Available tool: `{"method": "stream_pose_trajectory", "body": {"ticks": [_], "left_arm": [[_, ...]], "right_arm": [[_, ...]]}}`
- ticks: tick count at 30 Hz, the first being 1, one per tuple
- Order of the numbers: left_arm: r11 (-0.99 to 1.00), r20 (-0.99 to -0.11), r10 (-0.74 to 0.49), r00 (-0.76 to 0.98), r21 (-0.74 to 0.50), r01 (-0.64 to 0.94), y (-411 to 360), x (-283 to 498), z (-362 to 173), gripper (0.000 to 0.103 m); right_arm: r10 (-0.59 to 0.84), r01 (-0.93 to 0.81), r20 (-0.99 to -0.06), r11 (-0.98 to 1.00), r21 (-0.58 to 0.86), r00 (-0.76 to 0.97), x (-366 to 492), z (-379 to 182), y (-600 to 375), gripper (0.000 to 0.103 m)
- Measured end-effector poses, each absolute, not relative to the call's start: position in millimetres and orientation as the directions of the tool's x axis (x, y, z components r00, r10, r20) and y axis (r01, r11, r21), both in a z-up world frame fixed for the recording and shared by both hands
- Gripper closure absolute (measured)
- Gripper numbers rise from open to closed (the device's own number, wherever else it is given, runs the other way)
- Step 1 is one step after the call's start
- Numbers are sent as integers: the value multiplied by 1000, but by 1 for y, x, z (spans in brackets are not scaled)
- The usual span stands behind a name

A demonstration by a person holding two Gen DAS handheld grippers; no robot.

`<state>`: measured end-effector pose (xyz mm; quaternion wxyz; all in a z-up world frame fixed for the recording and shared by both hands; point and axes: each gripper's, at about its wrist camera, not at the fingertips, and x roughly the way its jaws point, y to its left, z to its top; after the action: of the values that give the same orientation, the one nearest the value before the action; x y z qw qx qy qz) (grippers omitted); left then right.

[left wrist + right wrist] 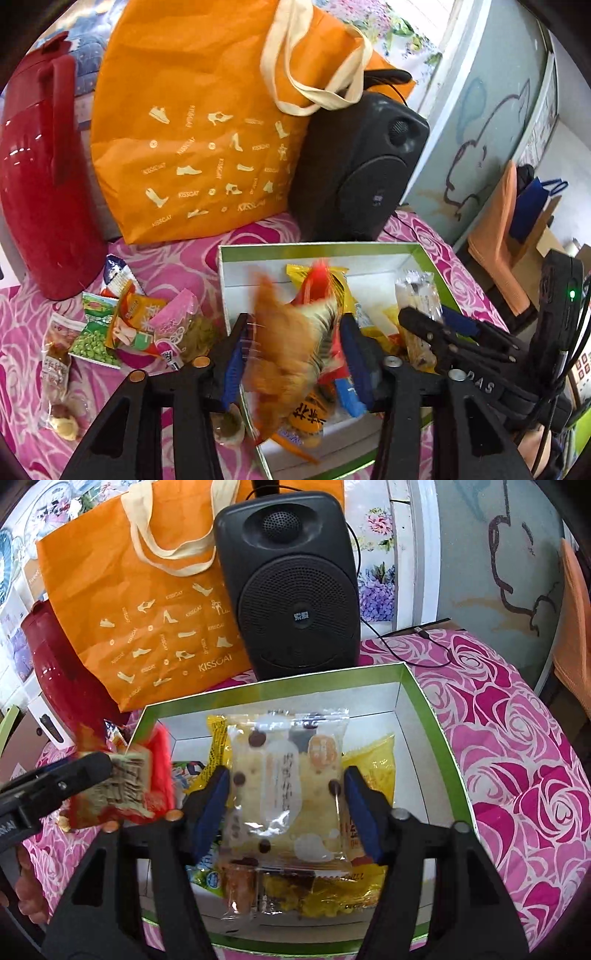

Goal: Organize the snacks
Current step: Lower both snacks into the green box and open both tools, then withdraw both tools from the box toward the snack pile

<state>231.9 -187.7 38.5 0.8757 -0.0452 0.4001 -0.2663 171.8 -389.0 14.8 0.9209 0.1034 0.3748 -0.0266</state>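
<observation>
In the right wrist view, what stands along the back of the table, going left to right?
Red thermos jug → orange tote bag → black speaker, with its thin black cable trailing off to the right.

The left hand-held gripper [291, 354] is pointing forward and down, its blue-padded fingers [233, 363] pressing in from both sides on a blurred orange-brown packet, and from the right wrist camera it is reaching in from the left edge. The right hand-held gripper [286, 805] is likewise angling downward, its blue pads [210, 805] standing at either side of a clear-wrapped biscuit packet, though contact cannot be told. A bit of a hand [27, 893] is showing at that view's lower left.
</observation>
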Motion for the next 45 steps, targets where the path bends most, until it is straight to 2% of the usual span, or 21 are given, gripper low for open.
{"method": "stream_pose_trajectory", "body": {"ticks": [1,3,4,9,26,34,45], "left_arm": [[856,-671,-501,546,-290,429,-187,231,40,28],[865,-656,-486,578,-266,426,-186,226,43,16],[870,-649,-477,593,-251,425,-186,224,45,15],[875,-648,-466,602,-237,423,-184,220,49,14],[864,-580,-495,646,-249,438,-157,180,83,14],[896,-556,-443,703,-267,354,-104,158,86,14],[934,-579,-341,741,-294,201,-21,142,60,14]], "right_arm": [[24,126,-693,978,165,721,171,15,-389,16],[19,122,-683,980,157,730,168,16,-388,7],[25,113,-673,981,160,739,166,17,-388,7],[35,101,-664,981,165,746,161,21,-386,1],[67,43,-610,985,165,789,126,67,-347,1],[91,2,-599,988,152,795,110,76,-318,1],[158,-101,-620,987,126,769,111,62,-252,1]]}}
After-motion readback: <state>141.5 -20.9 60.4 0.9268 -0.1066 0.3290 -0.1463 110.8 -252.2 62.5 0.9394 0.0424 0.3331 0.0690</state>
